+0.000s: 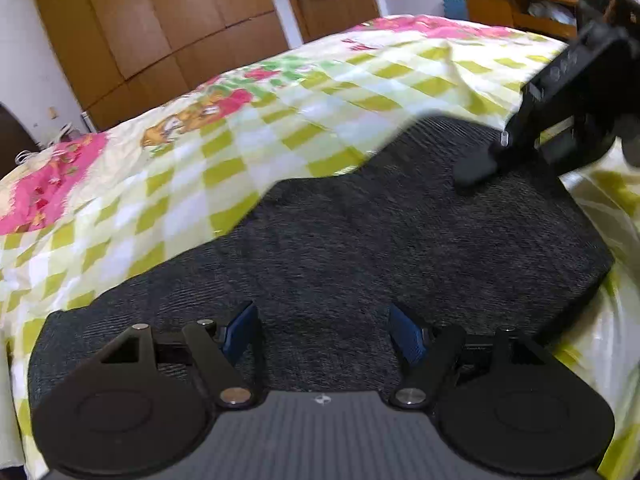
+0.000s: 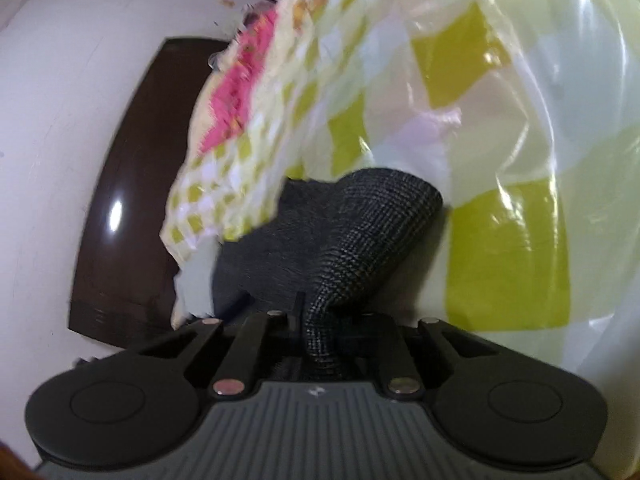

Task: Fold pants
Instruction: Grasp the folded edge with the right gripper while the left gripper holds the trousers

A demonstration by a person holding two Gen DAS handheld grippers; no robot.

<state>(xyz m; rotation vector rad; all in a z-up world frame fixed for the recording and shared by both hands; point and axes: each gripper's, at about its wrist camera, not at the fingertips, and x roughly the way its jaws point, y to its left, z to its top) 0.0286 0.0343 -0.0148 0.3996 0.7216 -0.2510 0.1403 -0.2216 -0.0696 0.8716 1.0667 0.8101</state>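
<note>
Dark grey pants (image 1: 360, 240) lie spread flat on a bed with a green-checked sheet (image 1: 240, 148). My left gripper (image 1: 322, 334) hovers low over their near end, its blue pads (image 1: 240, 332) wide apart with only flat cloth beneath them. In the left wrist view my right gripper (image 1: 476, 170) reaches in from the upper right, its tip down on the pants' far right part. From the right wrist, that gripper (image 2: 316, 320) is shut on a bunched fold of the pants (image 2: 372, 232), which rises out of its jaws.
Wooden wardrobe doors (image 1: 160, 32) and a door stand behind the bed, with a wooden shelf unit (image 1: 520, 12) at the far right. A dark brown panel (image 2: 128, 200) against a white wall shows past the sheet's hanging edge (image 2: 208, 220).
</note>
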